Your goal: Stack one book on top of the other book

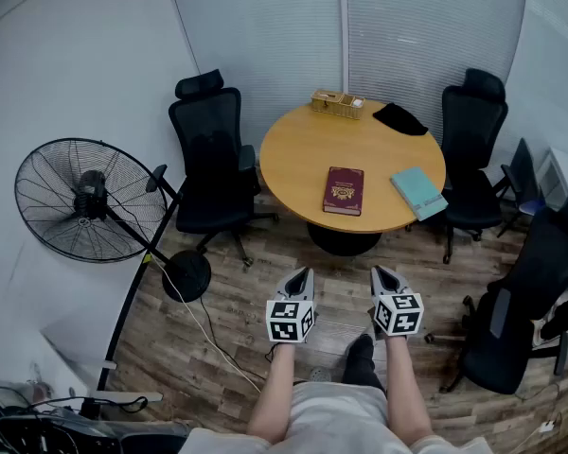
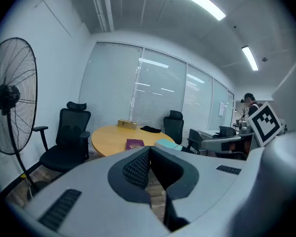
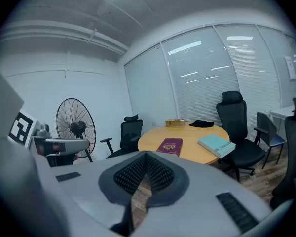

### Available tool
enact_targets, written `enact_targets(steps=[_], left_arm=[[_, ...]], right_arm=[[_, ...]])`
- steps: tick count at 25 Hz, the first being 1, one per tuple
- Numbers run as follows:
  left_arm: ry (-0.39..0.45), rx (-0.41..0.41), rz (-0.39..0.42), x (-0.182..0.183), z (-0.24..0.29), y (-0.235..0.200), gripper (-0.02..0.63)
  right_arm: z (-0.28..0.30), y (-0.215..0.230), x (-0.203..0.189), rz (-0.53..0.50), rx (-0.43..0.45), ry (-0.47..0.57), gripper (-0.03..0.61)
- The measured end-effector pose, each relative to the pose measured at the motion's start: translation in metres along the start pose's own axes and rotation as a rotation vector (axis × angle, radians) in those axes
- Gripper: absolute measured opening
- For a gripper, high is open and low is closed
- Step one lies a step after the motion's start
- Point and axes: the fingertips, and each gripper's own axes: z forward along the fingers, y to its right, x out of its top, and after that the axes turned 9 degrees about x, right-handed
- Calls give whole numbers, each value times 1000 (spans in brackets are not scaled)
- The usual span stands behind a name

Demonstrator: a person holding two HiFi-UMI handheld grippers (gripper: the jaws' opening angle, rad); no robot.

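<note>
A maroon book (image 1: 345, 190) lies flat near the front of the round wooden table (image 1: 303, 149), and a teal book (image 1: 417, 192) lies to its right by the table's edge, apart from it. Both show again in the gripper views: maroon book (image 2: 134, 143) (image 3: 170, 146), teal book (image 2: 164, 144) (image 3: 216, 144). My left gripper (image 1: 299, 277) and right gripper (image 1: 382, 275) hang side by side over the wooden floor, well short of the table. Both are shut with nothing between the jaws: left gripper (image 2: 149, 149), right gripper (image 3: 145, 155).
A tan box (image 1: 338, 103) and a black cloth (image 1: 399, 117) lie at the table's far side. Black office chairs (image 1: 211, 159) (image 1: 470, 140) (image 1: 521, 301) ring the table. A standing fan (image 1: 90, 200) with a floor cable is at the left. A person stands in the distance in the left gripper view.
</note>
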Motion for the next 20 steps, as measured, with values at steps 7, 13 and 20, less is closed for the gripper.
enact_targets(steps=[7, 13, 20], left_arm=[[23, -28, 15, 3, -9, 3, 29], [16, -11, 4, -3, -17, -4, 31], [-10, 14, 4, -12, -18, -8, 40]], right_arm=[[-6, -2, -3, 2, -13, 5, 18], [-16, -9, -13, 24, -7, 22, 21], [-24, -7, -26, 49, -13, 22, 122]])
